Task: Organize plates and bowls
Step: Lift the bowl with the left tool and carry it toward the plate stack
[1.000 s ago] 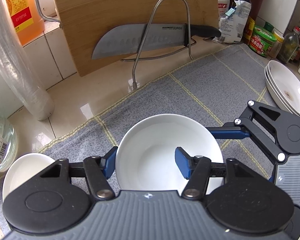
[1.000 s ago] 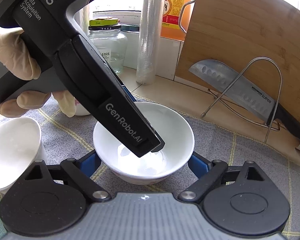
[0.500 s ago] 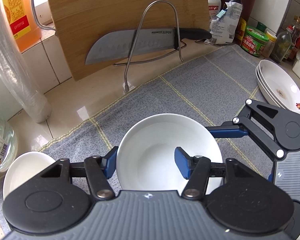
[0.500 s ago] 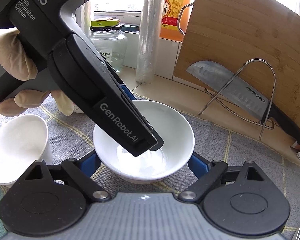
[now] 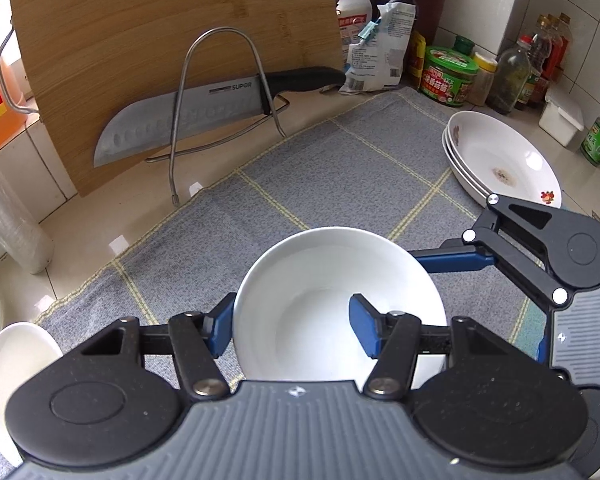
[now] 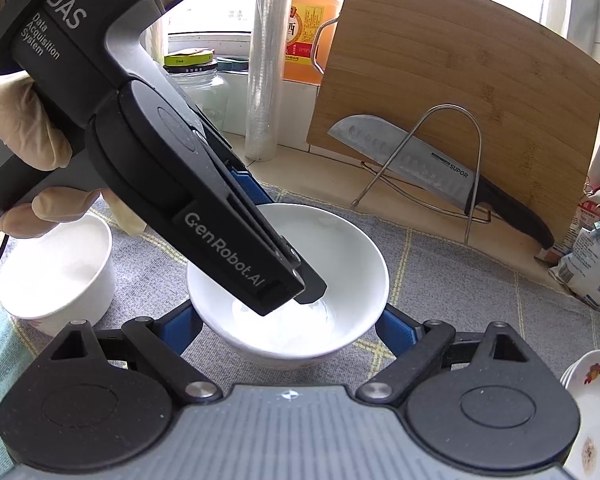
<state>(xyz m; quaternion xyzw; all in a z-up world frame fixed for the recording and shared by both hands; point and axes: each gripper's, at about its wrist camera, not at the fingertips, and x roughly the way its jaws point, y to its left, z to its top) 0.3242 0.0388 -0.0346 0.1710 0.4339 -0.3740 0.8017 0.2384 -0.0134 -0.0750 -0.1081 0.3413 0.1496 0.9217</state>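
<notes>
Left gripper straddles white bowl rim, one finger inside, gap visible, not pinching; right gripper spread around bowl base for steadying; bowl mid-mat; plate stack at right edge.

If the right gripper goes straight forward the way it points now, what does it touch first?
Most likely the white bowl, which sits directly ahead between the open fingers of the right gripper. The left gripper is already dipped into that bowl. Depth is unclear, but nothing seems nearer.
</notes>
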